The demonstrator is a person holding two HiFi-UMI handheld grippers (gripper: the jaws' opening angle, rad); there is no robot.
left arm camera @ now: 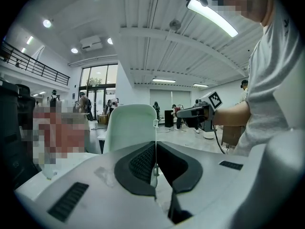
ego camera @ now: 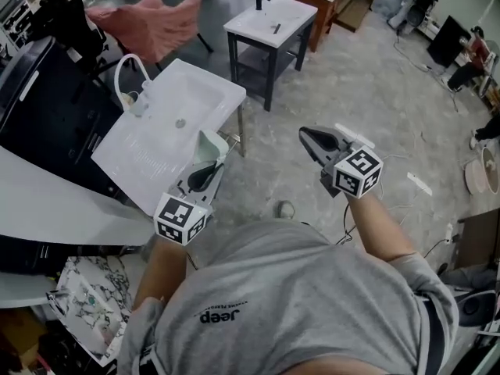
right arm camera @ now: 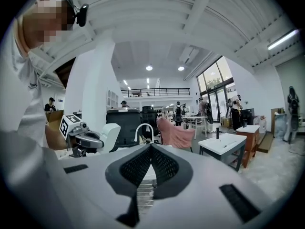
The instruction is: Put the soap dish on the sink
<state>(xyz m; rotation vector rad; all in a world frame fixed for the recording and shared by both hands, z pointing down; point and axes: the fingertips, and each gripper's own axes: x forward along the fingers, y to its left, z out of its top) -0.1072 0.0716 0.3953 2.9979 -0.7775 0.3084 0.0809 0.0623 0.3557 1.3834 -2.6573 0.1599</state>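
The pale green soap dish (ego camera: 209, 148) stands on edge, pinched by its lower rim in the left gripper (ego camera: 206, 170), whose jaws are clenched on that thin wall. A grip that low leaves the rest of the dish free, which I'd say suits setting it down flat. The dish hangs right at the near corner of the white sink (ego camera: 160, 123), not yet resting on it. The faucet (ego camera: 125, 70) sits at the far end, so the ribbed near ledge looks the likely spot. The right gripper (ego camera: 306, 136) is off to the side over the floor, jaws pressed together on nothing, probably just kept clear.
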